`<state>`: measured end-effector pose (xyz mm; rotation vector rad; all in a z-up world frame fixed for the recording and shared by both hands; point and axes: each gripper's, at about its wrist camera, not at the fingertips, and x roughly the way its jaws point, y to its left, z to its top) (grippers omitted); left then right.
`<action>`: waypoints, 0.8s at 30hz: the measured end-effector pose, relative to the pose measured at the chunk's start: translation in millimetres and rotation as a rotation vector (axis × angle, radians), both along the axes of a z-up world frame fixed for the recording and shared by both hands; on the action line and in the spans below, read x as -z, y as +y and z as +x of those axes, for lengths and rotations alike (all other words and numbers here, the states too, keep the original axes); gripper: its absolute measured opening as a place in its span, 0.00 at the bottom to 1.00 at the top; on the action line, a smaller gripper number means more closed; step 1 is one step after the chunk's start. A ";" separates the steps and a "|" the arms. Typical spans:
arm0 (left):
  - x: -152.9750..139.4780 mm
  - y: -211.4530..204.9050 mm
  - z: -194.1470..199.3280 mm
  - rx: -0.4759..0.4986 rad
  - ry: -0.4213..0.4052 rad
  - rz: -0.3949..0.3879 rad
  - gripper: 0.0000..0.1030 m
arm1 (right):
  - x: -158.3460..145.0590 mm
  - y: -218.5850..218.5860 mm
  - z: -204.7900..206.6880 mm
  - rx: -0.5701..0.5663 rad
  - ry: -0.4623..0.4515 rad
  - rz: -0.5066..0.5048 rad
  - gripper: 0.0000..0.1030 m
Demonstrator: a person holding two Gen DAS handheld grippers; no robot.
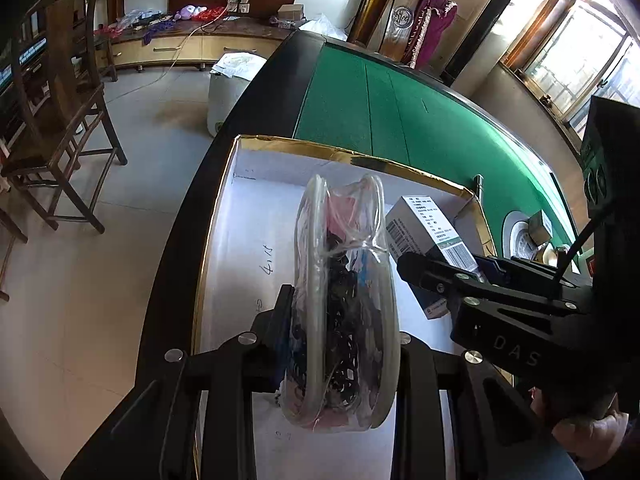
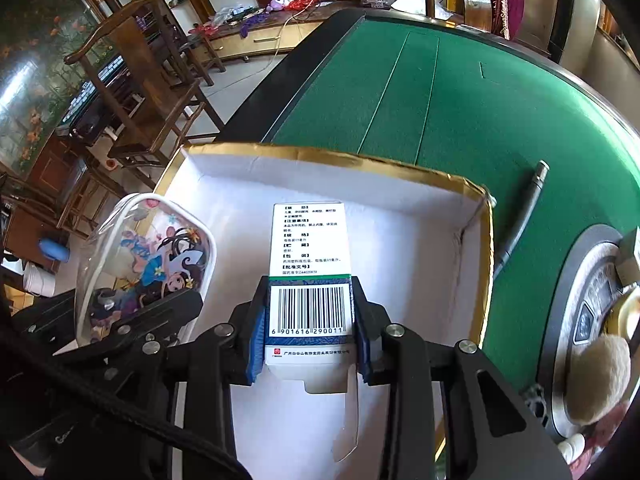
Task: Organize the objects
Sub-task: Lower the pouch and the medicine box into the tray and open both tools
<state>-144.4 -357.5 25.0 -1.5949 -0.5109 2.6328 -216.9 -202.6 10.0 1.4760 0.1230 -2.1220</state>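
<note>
While both grippers hang over the white, gold-rimmed tray (image 2: 472,192) at the near edge of the green table (image 2: 460,100), each one carries something. The left gripper (image 1: 340,320) is clamped on a clear plastic pouch (image 1: 344,272) with a cartoon print on its side, held edge-on over the tray's middle, nearer its left wall. The right gripper (image 2: 310,320) grips a small white carton (image 2: 310,272) by its barcode end, its blue pads (image 2: 256,340) pressing on the two narrow sides, over the tray's right half.

The pouch looks soft and light, with loose dark contents that would shift; its film is likely slippery, so a hold across the piped rim, as now, seems safer than on the slack middle. The carton looks light and stiff but crushable: its bottom flap already hangs open, so a hard squeeze could buckle it. Holding it on the short sides near one end suits it, though the far end may tip on release.

A dark pen (image 2: 520,216) lies on the felt just beside the tray's right wall. Neither thing appears to rest on the tray floor yet.
</note>
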 end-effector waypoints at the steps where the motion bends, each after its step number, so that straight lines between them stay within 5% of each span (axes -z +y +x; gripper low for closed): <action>1: 0.6 -1.0 -1.6 -0.003 0.000 0.004 0.24 | 1.2 -2.9 -2.2 0.001 0.000 0.000 0.32; 17: 3.4 -4.1 -13.5 0.027 0.023 -0.032 0.26 | 18.9 -18.9 -19.5 0.032 0.001 0.003 0.32; 24: -1.6 -10.8 -18.6 0.011 0.044 -0.008 0.45 | 9.6 -9.4 -25.7 0.054 0.021 -0.019 0.32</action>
